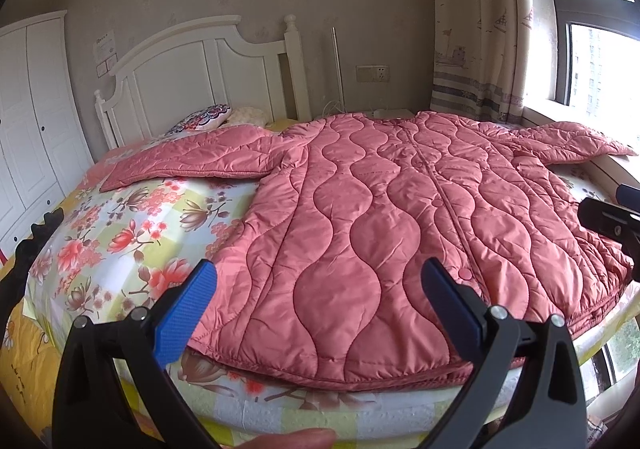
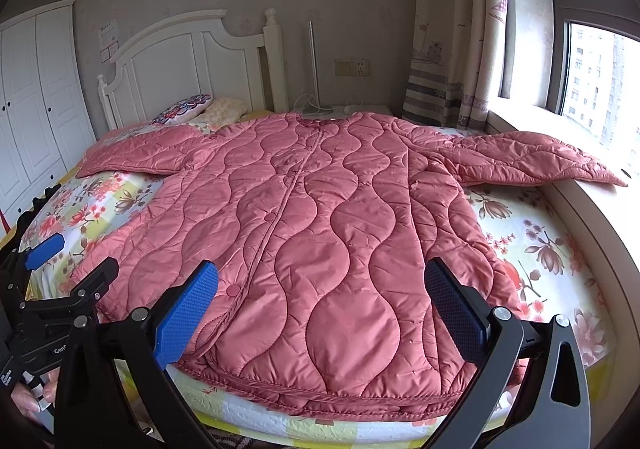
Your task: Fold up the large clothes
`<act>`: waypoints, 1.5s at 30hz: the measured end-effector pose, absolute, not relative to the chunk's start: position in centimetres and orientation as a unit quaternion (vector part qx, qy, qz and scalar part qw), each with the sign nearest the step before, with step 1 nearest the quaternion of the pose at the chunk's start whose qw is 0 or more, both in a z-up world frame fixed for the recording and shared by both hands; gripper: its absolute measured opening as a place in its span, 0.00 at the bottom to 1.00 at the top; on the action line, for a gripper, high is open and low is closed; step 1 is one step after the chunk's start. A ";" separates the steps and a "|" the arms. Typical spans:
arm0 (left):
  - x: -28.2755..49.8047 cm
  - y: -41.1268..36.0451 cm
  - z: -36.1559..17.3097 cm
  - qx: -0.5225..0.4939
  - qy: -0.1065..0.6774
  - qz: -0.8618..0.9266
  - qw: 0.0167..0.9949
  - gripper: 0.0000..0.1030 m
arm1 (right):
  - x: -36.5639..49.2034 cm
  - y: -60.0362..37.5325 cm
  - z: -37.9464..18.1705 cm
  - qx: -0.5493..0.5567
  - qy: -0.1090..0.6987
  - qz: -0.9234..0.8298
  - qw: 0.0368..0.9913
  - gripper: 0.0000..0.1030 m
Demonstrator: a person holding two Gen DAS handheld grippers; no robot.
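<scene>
1. We see the pink quilted coat (image 2: 320, 233) spread flat, front up, on the bed (image 2: 540, 249), collar toward the white headboard (image 1: 192, 61) and hem along the bed's near edge.
2. Its one sleeve (image 2: 532, 161) reaches out over the windowsill (image 2: 592, 209); the other sleeve (image 1: 192, 161) lies on the floral sheet, pointing toward the wardrobe (image 1: 32, 109).
3. Bare sheet shows on both sides of the coat's body, wider on the wardrobe side; the window side is hemmed in by the sill and the curtain (image 1: 480, 29).
4. Our left gripper (image 1: 320, 297) hovers above the hem's left part, jaws spread wide and holding nothing.
5. Our right gripper (image 2: 322, 299) hangs above the hem's middle, jaws likewise wide apart and empty.
6. A hand (image 2: 32, 397) shows at the left gripper's handle in the right wrist view.
</scene>
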State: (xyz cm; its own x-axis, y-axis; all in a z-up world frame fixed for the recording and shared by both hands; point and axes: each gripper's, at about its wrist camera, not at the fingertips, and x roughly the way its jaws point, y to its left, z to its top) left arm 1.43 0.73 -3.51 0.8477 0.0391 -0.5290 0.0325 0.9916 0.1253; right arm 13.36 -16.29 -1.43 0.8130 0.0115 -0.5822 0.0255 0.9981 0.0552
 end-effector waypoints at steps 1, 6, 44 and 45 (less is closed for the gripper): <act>1.4 0.7 -3.5 0.065 0.276 0.001 0.959 0.98 | 13.4 -16.3 -1.4 0.031 0.306 -0.003 0.951 0.96; 1.7 0.6 -3.4 0.066 0.280 0.000 0.958 0.98 | 13.4 -16.4 -1.4 0.031 0.306 -0.004 0.951 0.96; 25.2 8.8 -11.6 0.032 0.449 -0.071 0.890 0.98 | 25.5 -25.3 -11.2 0.004 0.474 -0.025 0.880 0.96; 25.3 8.6 -11.6 0.033 0.449 -0.070 0.890 0.98 | 25.6 -25.2 -11.1 -0.003 0.480 -0.021 0.877 0.96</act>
State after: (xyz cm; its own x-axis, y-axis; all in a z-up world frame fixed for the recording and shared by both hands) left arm 25.29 8.64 -11.63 0.5868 -0.0953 -0.8041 0.1542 0.9880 -0.0046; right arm 25.59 -25.23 -11.08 0.5379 -0.0393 -0.8421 0.0330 0.9991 -0.0255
